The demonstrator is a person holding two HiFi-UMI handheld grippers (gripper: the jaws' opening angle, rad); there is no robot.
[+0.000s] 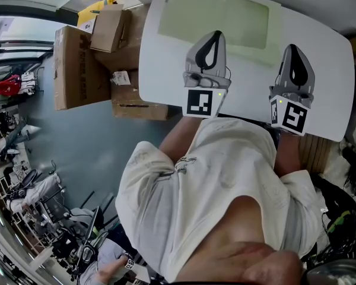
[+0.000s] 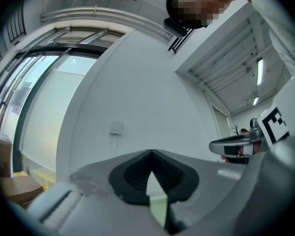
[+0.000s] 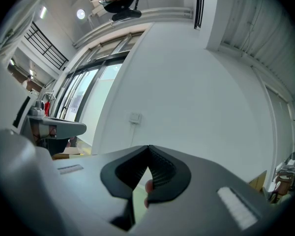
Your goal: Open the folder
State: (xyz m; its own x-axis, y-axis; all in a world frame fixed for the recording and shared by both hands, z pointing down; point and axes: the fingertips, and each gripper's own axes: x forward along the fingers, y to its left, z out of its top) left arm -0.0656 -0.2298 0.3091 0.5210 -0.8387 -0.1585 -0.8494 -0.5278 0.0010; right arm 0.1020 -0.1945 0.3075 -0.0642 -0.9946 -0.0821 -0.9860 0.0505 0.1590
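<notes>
A pale green folder (image 1: 213, 13) lies flat and closed at the far side of a white table (image 1: 326, 82). My left gripper (image 1: 216, 34) is shut with nothing in it, and its tips hover over the folder's near edge. My right gripper (image 1: 292, 47) is also shut and empty, to the right of the folder over bare table. In the left gripper view the jaws meet at the tip of the left gripper (image 2: 151, 152), with a sliver of green folder (image 2: 158, 208) showing below them. In the right gripper view the right gripper (image 3: 148, 147) points level at a white wall.
Cardboard boxes (image 1: 83, 64) are stacked on the floor left of the table. A person's white shirt (image 1: 213, 189) fills the near middle. Cluttered gear (image 1: 29, 200) lies at lower left. A wall switch plate (image 2: 116, 128) sits on the wall ahead.
</notes>
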